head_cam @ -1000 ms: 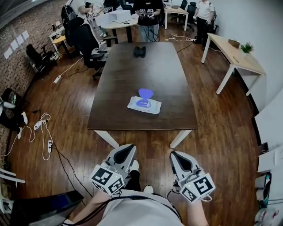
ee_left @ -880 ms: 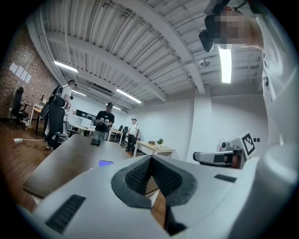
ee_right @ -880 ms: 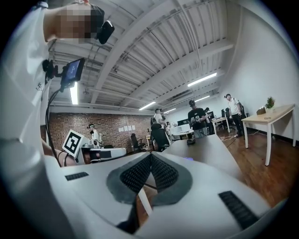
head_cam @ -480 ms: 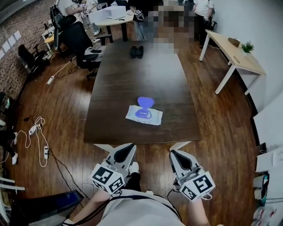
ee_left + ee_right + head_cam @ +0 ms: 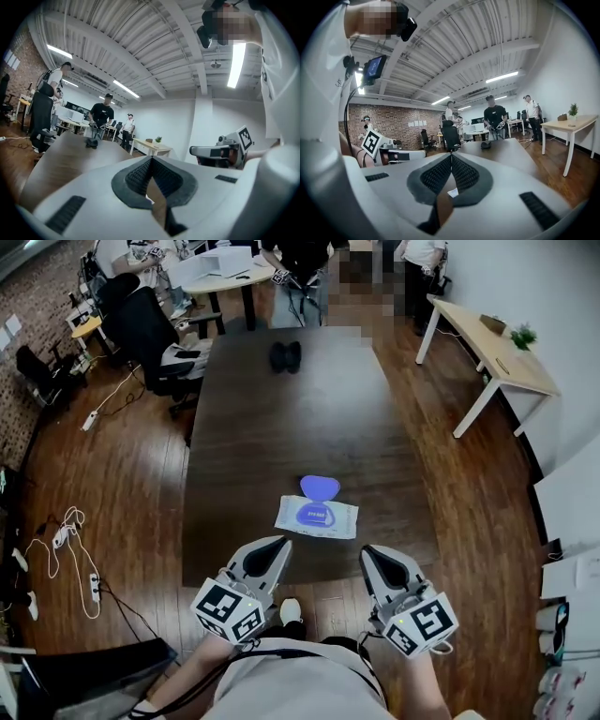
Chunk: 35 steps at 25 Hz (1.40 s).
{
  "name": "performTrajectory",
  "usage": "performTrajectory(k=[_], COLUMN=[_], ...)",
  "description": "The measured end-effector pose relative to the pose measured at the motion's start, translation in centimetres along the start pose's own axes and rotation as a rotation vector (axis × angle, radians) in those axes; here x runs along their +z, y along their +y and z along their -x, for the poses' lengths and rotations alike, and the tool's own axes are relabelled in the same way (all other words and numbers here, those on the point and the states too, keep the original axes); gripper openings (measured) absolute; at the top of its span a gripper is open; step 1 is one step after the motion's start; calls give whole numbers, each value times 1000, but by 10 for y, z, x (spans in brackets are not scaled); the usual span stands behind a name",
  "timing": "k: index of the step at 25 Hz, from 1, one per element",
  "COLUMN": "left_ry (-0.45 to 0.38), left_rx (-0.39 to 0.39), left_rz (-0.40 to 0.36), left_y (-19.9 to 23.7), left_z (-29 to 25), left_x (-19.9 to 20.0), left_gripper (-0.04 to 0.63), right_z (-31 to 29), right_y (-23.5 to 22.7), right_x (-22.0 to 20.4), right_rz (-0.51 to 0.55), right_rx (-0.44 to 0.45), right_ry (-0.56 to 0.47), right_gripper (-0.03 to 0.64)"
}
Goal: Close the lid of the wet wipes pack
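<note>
Left gripper (image 5: 283, 541): pointing toward the table from the lower left of the head view, jaws pressing together on nothing.
Right gripper (image 5: 367, 549): sitting level with it at lower centre-right, jaws likewise closing on nothing but each other.
Wet wipes pack (image 5: 317, 517): lying flat near the table's front edge, centre of the frame, just beyond both grippers and touching neither.
Lid (image 5: 320, 487): standing open, flipped out past the pack's far side.
Table (image 5: 244, 427): dark wood, running away up the middle.
Dark object (image 5: 285, 356): lying at the table's far end; I cannot tell what it is.
Office chair (image 5: 150, 329): standing upper left.
White desk (image 5: 497, 357): standing upper right, carrying a small plant (image 5: 523, 337).
</note>
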<state>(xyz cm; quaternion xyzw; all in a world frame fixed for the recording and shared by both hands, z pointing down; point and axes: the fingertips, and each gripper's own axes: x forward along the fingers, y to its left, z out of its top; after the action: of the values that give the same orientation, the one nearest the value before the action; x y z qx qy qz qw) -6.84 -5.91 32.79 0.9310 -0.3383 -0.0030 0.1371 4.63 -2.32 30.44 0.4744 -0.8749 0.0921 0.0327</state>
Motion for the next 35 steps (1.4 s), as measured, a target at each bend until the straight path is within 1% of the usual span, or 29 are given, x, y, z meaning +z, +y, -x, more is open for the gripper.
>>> performTrajectory(k=[3, 6, 8, 11, 13, 16, 20, 24, 28, 35], left_ry=[4, 11, 15, 27, 39, 62, 129, 190, 216, 249], left_rx=[-25, -32, -31, -33, -29, 0, 43, 86, 132, 191], left_rz=[2, -3, 7, 32, 52, 79, 96, 139, 177, 204], left_y=[20, 32, 37, 42, 49, 61, 67, 75, 87, 104], left_z=[-15, -29, -36, -47, -55, -68, -90, -105, -116, -131], left_x=[4, 13, 16, 7, -3, -25, -54, -86, -109, -144], left_gripper=[2, 2, 2, 2, 2, 2, 2, 2, 2, 2], right_z=[-23, -41, -51, -65, -77, -97, -120, -140, -160, -179], right_y=[-9, -18, -24, -34, -44, -63, -93, -117, -134, -154], right_x=[2, -1, -5, -13, -22, -36, -61, -90, -112, -146], right_rz=[-7, -19, -23, -24, -25, -37, -31, -76, -98, -128], right_rx=[-21, -25, -17, 15, 44, 84, 136, 191, 220, 252], right_ry=[-4, 5, 14, 27, 42, 72, 122, 160, 195, 238], right_gripper=[8, 8, 8, 8, 8, 8, 8, 8, 9, 9])
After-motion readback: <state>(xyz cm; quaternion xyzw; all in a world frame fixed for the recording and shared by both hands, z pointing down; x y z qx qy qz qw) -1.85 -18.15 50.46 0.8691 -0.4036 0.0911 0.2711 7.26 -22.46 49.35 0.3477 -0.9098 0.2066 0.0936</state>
